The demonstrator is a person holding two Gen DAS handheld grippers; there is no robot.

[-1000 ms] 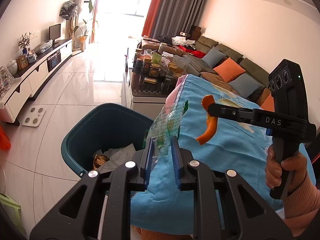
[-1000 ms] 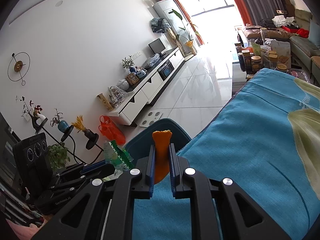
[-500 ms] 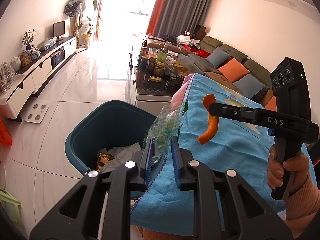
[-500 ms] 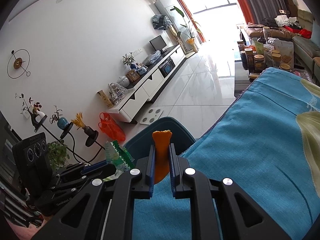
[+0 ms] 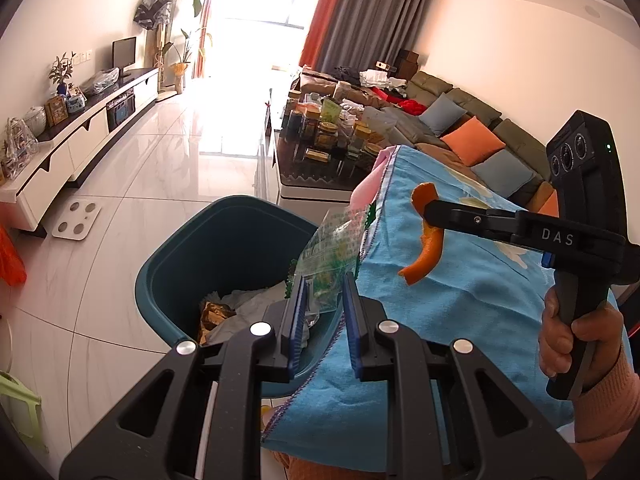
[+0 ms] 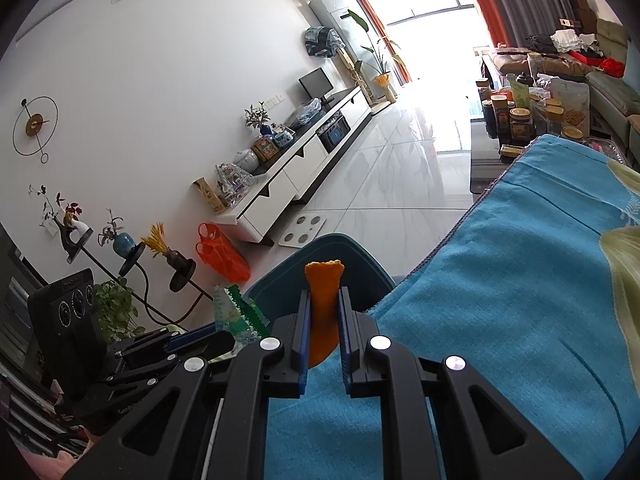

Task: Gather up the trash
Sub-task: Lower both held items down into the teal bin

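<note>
While both tongs carry trash toward the bin (image 5: 224,248), the step in hand looks like the drop-off. The left gripper (image 5: 323,300) pinches one clear plastic wrapper (image 5: 332,252), which hangs just above the bin's near rim. The right gripper (image 6: 324,320) is pressed on one strip of orange peel (image 6: 322,304), held over the blue cloth (image 6: 520,300) beside the bin, short of its opening. Next, I judge, each piece must travel over the bin's mouth before the jaws spread. Counted: two grippers, one wrapper, one peel, one bin with some crumpled trash (image 5: 236,304) already inside.
</note>
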